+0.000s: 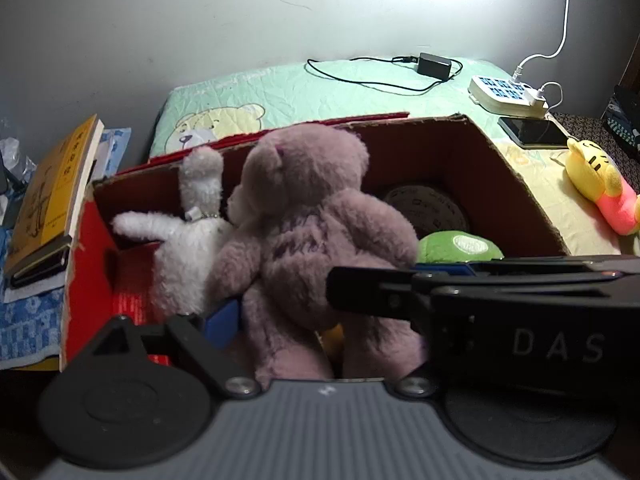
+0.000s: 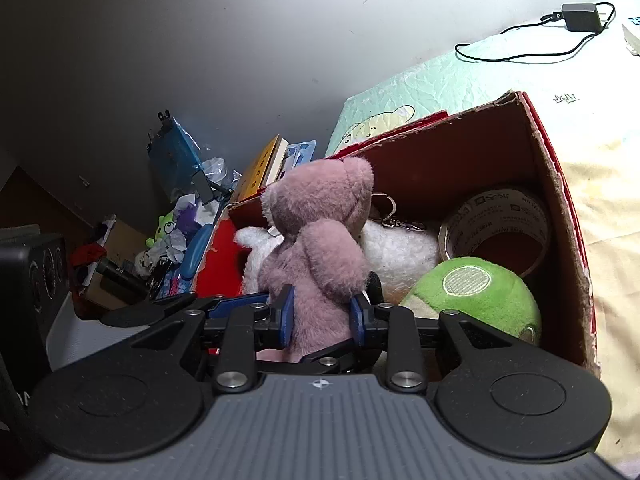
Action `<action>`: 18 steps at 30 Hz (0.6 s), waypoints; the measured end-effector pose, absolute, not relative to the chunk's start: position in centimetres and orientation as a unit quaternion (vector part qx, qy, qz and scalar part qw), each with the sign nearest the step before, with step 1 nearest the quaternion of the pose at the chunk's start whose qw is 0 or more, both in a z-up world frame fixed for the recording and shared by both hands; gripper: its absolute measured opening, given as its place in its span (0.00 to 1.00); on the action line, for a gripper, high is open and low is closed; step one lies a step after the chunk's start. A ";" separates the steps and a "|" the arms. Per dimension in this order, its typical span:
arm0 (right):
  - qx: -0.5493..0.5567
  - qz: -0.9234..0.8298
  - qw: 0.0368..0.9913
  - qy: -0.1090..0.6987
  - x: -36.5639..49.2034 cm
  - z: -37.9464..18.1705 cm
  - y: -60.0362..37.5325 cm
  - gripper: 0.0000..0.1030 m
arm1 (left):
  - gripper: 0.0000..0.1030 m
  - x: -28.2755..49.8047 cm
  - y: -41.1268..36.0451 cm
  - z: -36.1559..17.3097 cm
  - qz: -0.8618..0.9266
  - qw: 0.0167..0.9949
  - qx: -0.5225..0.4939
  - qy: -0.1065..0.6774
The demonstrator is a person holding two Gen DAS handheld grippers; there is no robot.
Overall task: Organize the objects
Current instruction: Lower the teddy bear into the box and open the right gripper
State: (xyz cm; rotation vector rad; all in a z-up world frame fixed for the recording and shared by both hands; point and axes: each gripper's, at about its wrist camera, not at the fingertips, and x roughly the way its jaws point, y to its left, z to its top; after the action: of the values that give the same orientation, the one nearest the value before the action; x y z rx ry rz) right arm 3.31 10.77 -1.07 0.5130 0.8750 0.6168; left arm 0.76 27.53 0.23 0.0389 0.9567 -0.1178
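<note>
A mauve teddy bear (image 1: 316,240) stands upright in a red cardboard box (image 1: 508,176) on the bed. My right gripper (image 2: 320,316) is shut on the bear's lower body (image 2: 320,264), blue pads pressed into its sides. My left gripper (image 1: 304,320) is open around the bear's legs; its left blue pad (image 1: 222,320) shows, and the right gripper's black body (image 1: 500,300) crosses in front of the right side. Inside the box lie a white plush (image 1: 188,248), a green plush (image 2: 476,296) and a tape roll (image 2: 496,224).
A yellow and pink plush (image 1: 604,184), a phone (image 1: 532,132), a power strip (image 1: 508,94) and a black charger (image 1: 434,65) lie on the bed. Books (image 1: 52,196) lean left of the box. Clutter (image 2: 176,232) sits on the floor.
</note>
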 end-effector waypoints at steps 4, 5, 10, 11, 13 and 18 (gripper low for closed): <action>0.239 0.290 0.830 0.411 3.5 -1.3 10.8 0.29 | 0.93 0.9 26.9 0.0 -0.055 0.888 0.032 0.456; 0.236 0.290 0.832 0.410 3.5 -1.2 10.7 0.29 | 0.93 1.0 26.9 0.0 -0.055 0.887 0.030 0.457; 0.229 0.285 0.835 0.411 3.3 -1.2 10.5 0.29 | 0.96 1.2 26.7 -0.1 -0.057 0.885 0.032 0.461; 0.228 0.282 0.836 0.412 3.3 -1.2 10.4 0.29 | 0.98 1.2 26.6 -0.1 -0.056 0.885 0.033 0.462; 0.227 0.277 0.837 0.413 3.2 -1.1 10.3 0.29 | 0.98 1.2 26.5 -0.1 -0.054 0.885 0.036 0.462; 0.225 0.270 0.840 0.413 2.8 -0.9 9.9 0.31 | 0.98 1.0 26.3 -0.1 -0.051 0.884 0.036 0.464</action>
State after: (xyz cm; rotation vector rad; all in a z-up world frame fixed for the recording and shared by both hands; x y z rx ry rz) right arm 2.77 9.94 -0.95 0.4752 0.8722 0.5699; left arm 1.05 26.34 -0.06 0.0753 0.9662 -0.1060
